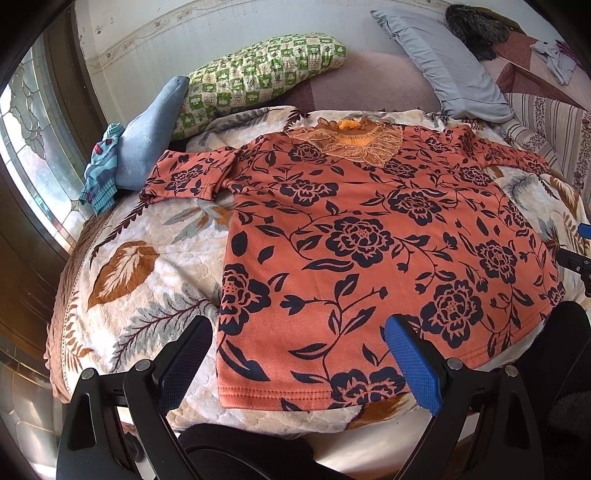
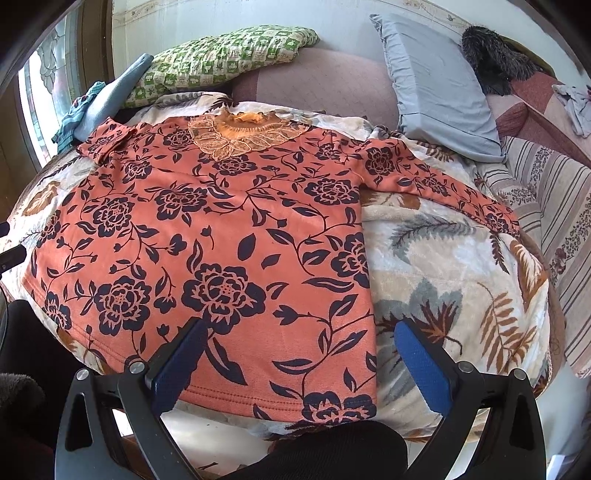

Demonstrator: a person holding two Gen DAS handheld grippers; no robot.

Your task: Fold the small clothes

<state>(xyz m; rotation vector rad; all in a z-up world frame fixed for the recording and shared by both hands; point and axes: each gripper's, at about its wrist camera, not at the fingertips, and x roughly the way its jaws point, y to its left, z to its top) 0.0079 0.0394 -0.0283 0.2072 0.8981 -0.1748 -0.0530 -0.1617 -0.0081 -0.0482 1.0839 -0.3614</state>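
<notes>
An orange top with dark blue flowers (image 1: 369, 236) (image 2: 221, 229) lies flat, front up, on a leaf-patterned blanket (image 1: 147, 266) (image 2: 443, 266), lace collar at the far side and both sleeves spread out. My left gripper (image 1: 299, 332) hovers open above the top's lower left hem corner, nothing between its fingers. My right gripper (image 2: 299, 332) hovers open above the lower right hem corner, likewise holding nothing. A bit of the right gripper (image 1: 576, 258) shows at the right edge of the left wrist view.
A green checked pillow (image 1: 258, 77) (image 2: 221, 55), a blue pillow (image 1: 447, 62) (image 2: 439, 81) and a dark furry item (image 1: 472, 29) (image 2: 495, 51) lie beyond the top. Blue clothes (image 1: 122, 155) (image 2: 92, 107) are piled at the far left by a window (image 1: 33, 147). Dark-clothed knees (image 2: 332, 450) sit below.
</notes>
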